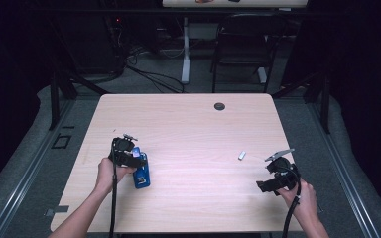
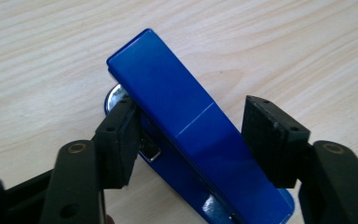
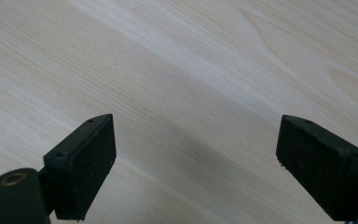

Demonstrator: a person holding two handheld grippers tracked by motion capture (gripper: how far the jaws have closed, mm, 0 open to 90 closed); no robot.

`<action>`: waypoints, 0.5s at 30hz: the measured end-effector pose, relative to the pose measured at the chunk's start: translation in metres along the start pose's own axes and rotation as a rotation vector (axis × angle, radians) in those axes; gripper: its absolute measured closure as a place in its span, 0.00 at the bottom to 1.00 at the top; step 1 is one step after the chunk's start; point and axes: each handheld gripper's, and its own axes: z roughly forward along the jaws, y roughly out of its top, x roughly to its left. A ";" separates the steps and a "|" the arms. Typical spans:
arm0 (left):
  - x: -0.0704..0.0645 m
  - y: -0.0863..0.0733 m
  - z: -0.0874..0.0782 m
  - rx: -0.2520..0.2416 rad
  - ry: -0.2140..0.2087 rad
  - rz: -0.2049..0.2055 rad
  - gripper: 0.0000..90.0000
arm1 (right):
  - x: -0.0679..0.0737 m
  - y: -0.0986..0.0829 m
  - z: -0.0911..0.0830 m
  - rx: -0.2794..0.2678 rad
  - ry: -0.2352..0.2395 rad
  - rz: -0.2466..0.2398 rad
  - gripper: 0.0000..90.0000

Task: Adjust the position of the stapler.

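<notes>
Our left tongs (image 2: 189, 135) straddling glossy blue stapler (image 2: 186, 126) slantwise, one pad touching, right tongs (image 3: 196, 163) spread wide over bare counter (image 3: 191, 70)

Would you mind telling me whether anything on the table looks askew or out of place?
The blue stapler lies diagonally between the left tool's open jaws; one pad seems to touch its side, the other stands clear. A small silvery piece lies alone near the right tool; it is too small to identify.

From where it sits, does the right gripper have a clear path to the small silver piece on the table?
Probably yes. The right gripper is open with bare table between it and the small silver piece; the blue stapler lies far across.
</notes>
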 end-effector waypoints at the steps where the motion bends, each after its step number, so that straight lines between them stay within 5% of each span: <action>1: 0.000 0.000 0.000 0.001 -0.016 0.002 0.46 | 0.000 0.000 0.000 -0.008 -0.001 0.001 0.13; 9: -0.006 0.001 0.004 -0.006 -0.045 0.035 0.52 | -0.001 -0.001 0.000 -0.013 0.008 0.014 0.13; 15: -0.010 0.000 0.005 -0.019 -0.021 0.039 0.53 | -0.001 -0.001 0.000 -0.009 0.006 0.012 0.13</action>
